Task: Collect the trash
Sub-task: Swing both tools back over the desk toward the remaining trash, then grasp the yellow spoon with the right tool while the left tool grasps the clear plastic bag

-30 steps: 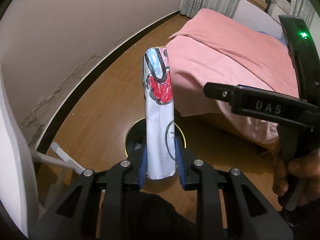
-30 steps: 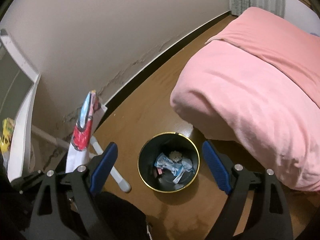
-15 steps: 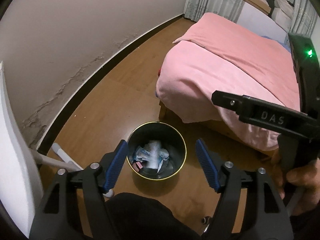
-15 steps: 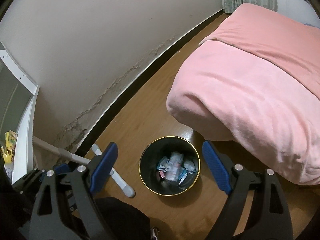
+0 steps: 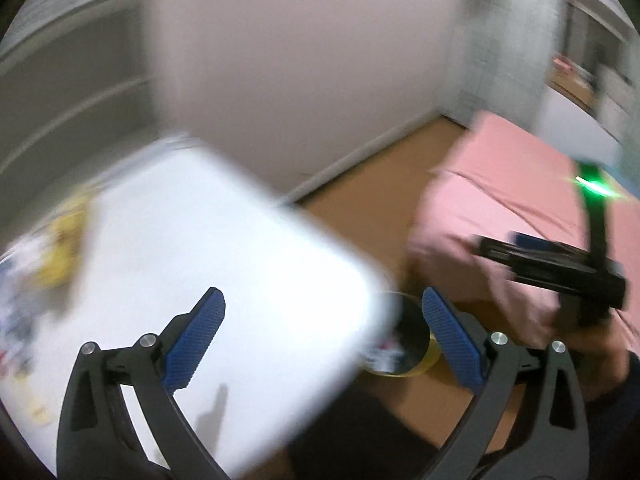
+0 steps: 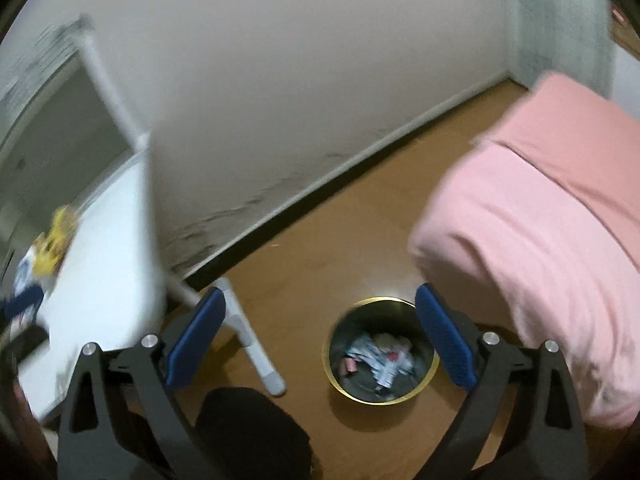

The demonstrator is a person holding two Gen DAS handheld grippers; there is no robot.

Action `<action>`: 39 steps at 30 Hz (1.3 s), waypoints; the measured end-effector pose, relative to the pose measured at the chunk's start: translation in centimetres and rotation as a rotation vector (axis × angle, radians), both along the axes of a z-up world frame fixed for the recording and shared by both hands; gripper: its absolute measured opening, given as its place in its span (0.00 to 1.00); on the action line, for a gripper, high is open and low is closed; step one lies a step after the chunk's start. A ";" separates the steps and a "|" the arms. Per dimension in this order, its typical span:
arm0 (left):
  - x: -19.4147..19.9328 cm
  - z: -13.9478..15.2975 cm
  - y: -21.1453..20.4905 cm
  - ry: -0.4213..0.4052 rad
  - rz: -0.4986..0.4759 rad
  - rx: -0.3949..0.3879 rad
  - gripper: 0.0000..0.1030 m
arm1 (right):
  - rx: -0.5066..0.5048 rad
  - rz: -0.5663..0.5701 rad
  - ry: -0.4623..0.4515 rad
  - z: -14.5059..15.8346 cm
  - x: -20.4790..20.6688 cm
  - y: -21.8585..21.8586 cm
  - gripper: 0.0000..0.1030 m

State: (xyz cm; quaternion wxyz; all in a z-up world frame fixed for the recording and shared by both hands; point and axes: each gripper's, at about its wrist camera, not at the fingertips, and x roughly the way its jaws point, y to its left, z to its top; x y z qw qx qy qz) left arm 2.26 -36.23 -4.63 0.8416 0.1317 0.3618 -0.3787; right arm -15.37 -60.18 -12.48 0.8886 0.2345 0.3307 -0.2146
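Jaws of left gripper (image 5: 323, 340) just opened wide, nothing between; right gripper (image 6: 318, 340) likewise spread and empty. Trash (image 6: 378, 358) lying inside bin (image 6: 400, 398) on floor. More litter (image 5: 60, 240) seen on white table (image 5: 240, 280), likely next target.

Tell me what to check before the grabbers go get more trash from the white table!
1. Left gripper empty: ok, jaws have just been opening, nothing between them.
2. Right gripper empty: ok, jaws wide, nothing between them.
3. Trash bin upright on the floor: ok, papers inside.
4. More trash on the white table: ok, a yellow item and papers lie at its far end.
5. Clear view of that trash: not ok, too blurred to say what it is.
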 end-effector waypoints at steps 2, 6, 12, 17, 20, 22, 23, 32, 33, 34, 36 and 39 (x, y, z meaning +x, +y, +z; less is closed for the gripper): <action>3.4 0.3 6.1 -0.010 0.160 0.001 0.93 | -0.026 0.090 -0.003 0.9 2.3 3.2 0.90; 7.4 0.4 16.2 -0.017 0.397 0.013 0.93 | -0.075 0.300 -0.001 2.4 7.3 11.1 0.90; 9.4 -1.0 28.5 0.013 0.619 0.027 0.93 | -0.125 0.637 -0.003 3.5 14.1 24.7 0.90; 9.1 -2.0 33.4 0.049 0.677 0.023 0.93 | -0.158 0.852 -0.002 3.8 18.8 35.8 0.89; 9.3 -2.2 35.1 0.058 0.688 0.021 0.93 | -0.170 0.929 0.006 3.6 20.5 40.3 0.85; 9.7 -2.3 35.7 0.060 0.680 0.019 0.93 | -0.190 0.968 0.014 3.4 21.4 42.9 0.82; 9.8 -2.3 35.9 0.057 0.676 0.020 0.93 | -0.202 0.981 0.017 3.3 21.6 43.7 0.80; 12.6 -2.2 36.1 0.061 0.626 0.025 0.93 | -0.305 1.023 0.051 2.3 23.2 47.9 0.15; 13.1 -2.1 35.9 0.057 0.617 0.028 0.93 | -0.286 1.028 0.054 2.5 23.2 47.9 0.15; 13.7 -1.9 35.6 0.043 0.603 0.034 0.93 | -0.255 1.031 0.056 2.6 23.2 47.7 0.15; 15.1 -1.6 35.0 0.013 0.590 0.058 0.93 | -0.251 1.017 0.048 2.7 23.3 47.2 0.15; 18.1 -1.2 33.5 -0.012 0.561 0.094 0.93 | -0.224 1.008 0.047 2.8 23.2 46.4 0.15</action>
